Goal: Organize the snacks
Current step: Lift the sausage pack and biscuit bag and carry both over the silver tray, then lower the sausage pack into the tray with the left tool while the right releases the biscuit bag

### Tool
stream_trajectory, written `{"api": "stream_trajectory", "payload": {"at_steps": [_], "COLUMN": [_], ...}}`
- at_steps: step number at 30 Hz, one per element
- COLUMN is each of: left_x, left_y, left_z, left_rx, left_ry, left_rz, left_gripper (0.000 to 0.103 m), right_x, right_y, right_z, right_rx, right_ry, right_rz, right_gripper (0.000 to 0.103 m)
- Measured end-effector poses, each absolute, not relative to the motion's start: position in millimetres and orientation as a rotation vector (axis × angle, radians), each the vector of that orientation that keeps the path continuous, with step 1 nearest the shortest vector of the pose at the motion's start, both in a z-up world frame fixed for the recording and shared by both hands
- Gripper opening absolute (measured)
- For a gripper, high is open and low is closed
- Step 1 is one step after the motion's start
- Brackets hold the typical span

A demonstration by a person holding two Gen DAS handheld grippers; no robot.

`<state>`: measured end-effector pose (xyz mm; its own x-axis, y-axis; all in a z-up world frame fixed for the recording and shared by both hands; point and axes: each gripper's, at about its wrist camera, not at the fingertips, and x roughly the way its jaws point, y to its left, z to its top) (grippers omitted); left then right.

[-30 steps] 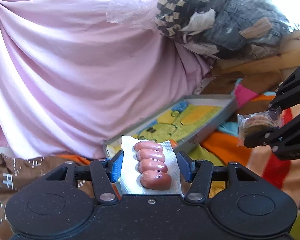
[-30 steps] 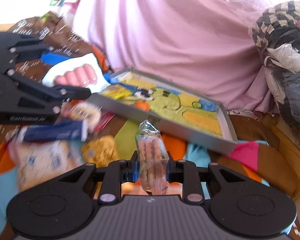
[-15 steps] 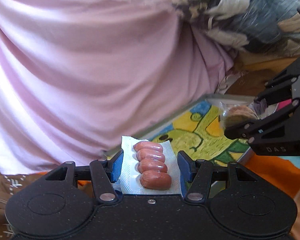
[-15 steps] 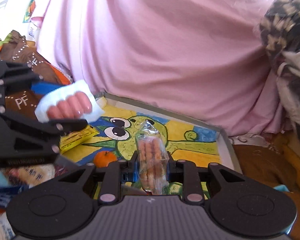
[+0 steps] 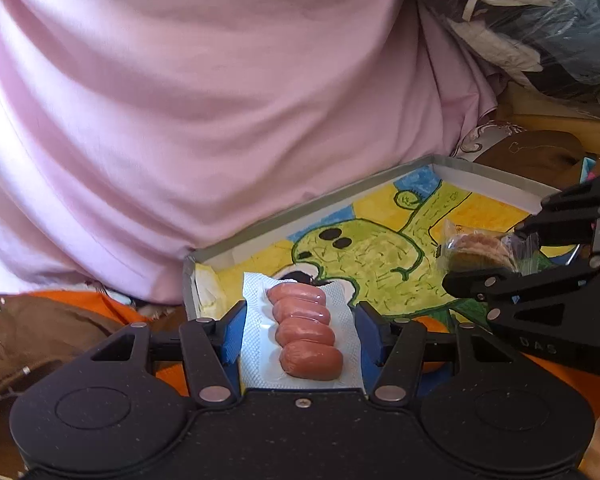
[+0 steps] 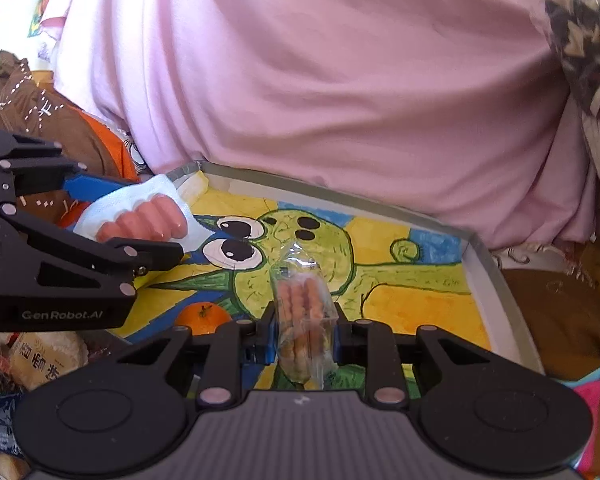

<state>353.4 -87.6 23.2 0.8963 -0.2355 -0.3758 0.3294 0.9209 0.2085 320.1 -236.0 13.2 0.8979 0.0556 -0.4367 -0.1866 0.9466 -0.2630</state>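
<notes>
My left gripper [image 5: 300, 330] is shut on a white pack of pink sausages [image 5: 306, 336], held over the near left corner of a grey tray [image 5: 312, 210] with a green cartoon picture on its floor. In the right wrist view that sausage pack [image 6: 140, 216] and the left gripper [image 6: 128, 224] hang over the tray's left end. My right gripper [image 6: 302, 332] is shut on a clear packet of biscuits [image 6: 302, 312] above the tray's middle [image 6: 480, 256]. The same biscuit packet [image 5: 480, 250] shows at the right of the left wrist view, inside the right gripper [image 5: 500, 254].
An orange [image 6: 202, 318] lies in the tray near its front edge. A yellow packet [image 5: 208, 288] sits in the tray's left corner. Pink draped cloth [image 5: 220, 100] rises behind the tray. More snack packs [image 6: 40, 364] lie left of the tray. Bagged clothes [image 5: 540, 28] are piled at the back right.
Both grippers have moved forward with their packs, from in front of the tray to above it. The tray now looks larger and closer in both views.
</notes>
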Motion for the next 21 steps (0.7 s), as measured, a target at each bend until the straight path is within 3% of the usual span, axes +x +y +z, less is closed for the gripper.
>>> {"api": "stream_trajectory", "payload": {"at_steps": [5, 8, 10, 12, 21], "left_x": [355.8, 356.2, 353.7, 349.9, 328.8], "left_y": [-89.0, -87.7, -86.6, -86.1, -73.6], "left_z": [21.4, 21.0, 22.8, 26.5, 52.4], "left_rx": [0.242, 0.21, 0.203, 0.205, 0.156], "left_ry": [0.384, 0.411, 0.405, 0.384, 0.35], "left_rz": [-0.292, -0.298, -0.29, -0.275, -0.191], "left_gripper": [0.061, 0.063, 0.078, 0.085, 0.097], "right_x": [322.7, 319.5, 316.3, 315.6, 286.4], "right_y": [-242.1, -244.8, -247.1, -249.8, -257.8], "right_z": [9.3, 10.4, 11.9, 13.3, 33.3], "right_rx": [-0.234, -0.214, -0.201, -0.186, -0.123], "right_ry": [0.459, 0.46, 0.464, 0.466, 0.393], "right_rz": [0.121, 0.122, 0.115, 0.108, 0.118], "right_gripper": [0.03, 0.042, 0.059, 0.063, 0.086]}}
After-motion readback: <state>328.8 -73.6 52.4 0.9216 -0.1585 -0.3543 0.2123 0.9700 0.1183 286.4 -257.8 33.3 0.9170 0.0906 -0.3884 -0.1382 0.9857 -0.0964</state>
